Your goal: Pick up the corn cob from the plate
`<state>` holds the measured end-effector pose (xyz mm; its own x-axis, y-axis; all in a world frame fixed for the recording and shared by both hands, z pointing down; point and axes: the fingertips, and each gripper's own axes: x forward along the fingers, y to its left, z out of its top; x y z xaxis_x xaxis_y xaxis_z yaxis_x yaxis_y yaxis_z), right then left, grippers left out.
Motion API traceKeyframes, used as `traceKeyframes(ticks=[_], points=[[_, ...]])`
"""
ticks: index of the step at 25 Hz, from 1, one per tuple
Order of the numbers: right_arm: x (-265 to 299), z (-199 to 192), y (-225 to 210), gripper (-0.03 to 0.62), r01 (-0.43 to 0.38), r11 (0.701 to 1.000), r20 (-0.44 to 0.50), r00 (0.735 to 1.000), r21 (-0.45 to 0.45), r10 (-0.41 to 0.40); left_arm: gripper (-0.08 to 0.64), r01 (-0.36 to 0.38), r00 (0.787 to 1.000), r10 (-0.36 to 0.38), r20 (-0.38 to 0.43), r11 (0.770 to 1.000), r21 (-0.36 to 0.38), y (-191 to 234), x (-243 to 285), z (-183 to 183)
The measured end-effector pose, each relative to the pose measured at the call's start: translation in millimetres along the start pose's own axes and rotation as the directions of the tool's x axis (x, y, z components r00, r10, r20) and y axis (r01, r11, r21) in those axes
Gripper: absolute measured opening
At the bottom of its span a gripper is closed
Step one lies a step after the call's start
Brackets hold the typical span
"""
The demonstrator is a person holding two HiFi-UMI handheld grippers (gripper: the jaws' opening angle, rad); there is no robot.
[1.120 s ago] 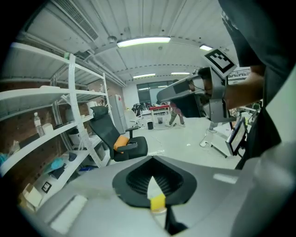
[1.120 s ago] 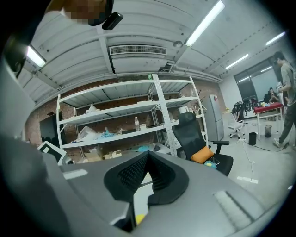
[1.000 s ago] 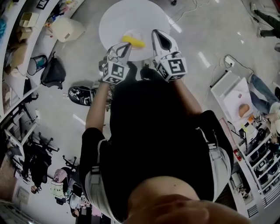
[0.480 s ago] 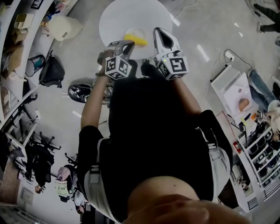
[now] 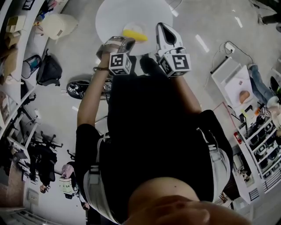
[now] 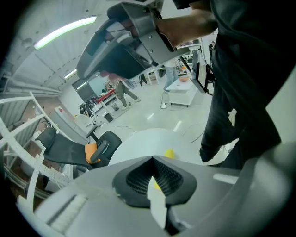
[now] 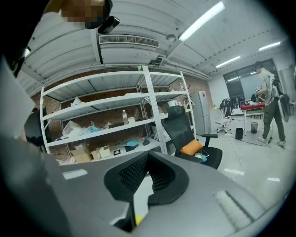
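Observation:
The yellow corn cob [image 5: 135, 34] lies on a pale plate [image 5: 132, 27] at the near edge of a round white table [image 5: 118, 13]. My left gripper [image 5: 128, 42] hovers just left of and short of the cob, jaws shut and empty. My right gripper [image 5: 160, 27] hangs to the cob's right, jaws together, nothing held. In the left gripper view the cob [image 6: 169, 153] peeks over the closed left gripper [image 6: 153, 162], with the table [image 6: 138, 141] beyond. In the right gripper view the right gripper [image 7: 147, 157] points level towards the shelves.
A black office chair with an orange cushion [image 7: 192, 147] stands beside the table, also seen as the chair [image 6: 88, 150]. Metal shelving [image 7: 115, 125] lines the wall. A black bag [image 5: 48, 70] and a helmet-like object [image 5: 79, 90] lie on the floor at left.
My left gripper has rolled and sunk lower beside the plate, its marker cube now facing the camera squarely. The right gripper has dipped slightly. Both stay shut.

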<state>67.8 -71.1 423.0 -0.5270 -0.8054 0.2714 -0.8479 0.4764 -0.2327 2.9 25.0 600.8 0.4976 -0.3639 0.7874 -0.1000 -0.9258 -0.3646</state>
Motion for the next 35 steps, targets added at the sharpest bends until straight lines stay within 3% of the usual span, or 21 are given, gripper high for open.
traceKeyframes(ticks=[5,19,21,30,35], points=[[2,-10,-6,0.008,0.022,1.0,-0.021,1.0,0.004,-0.022,0.002,0.037,0.999,-0.036,-0.025,0.998,0.053,-2,18,-11],[20,-22,-15,0.008,0.031,0.999,-0.056,0.998,0.041,-0.029,0.006,0.132,0.986,-0.121,-0.112,0.987,0.095,-14,62,-34],[24,-24,-16,0.008,0.031,0.999,-0.063,0.998,0.043,-0.029,0.051,0.144,0.983,-0.131,-0.126,0.985,0.099,-15,68,-38],[34,-31,-25,0.008,0.046,0.997,-0.101,0.994,0.059,-0.04,0.123,0.183,0.975,-0.165,-0.15,0.977,0.11,-18,87,-47],[38,-32,-34,0.008,0.058,0.996,-0.11,0.993,0.064,-0.051,0.206,0.242,0.958,-0.223,-0.182,0.966,0.089,-27,99,-54]])
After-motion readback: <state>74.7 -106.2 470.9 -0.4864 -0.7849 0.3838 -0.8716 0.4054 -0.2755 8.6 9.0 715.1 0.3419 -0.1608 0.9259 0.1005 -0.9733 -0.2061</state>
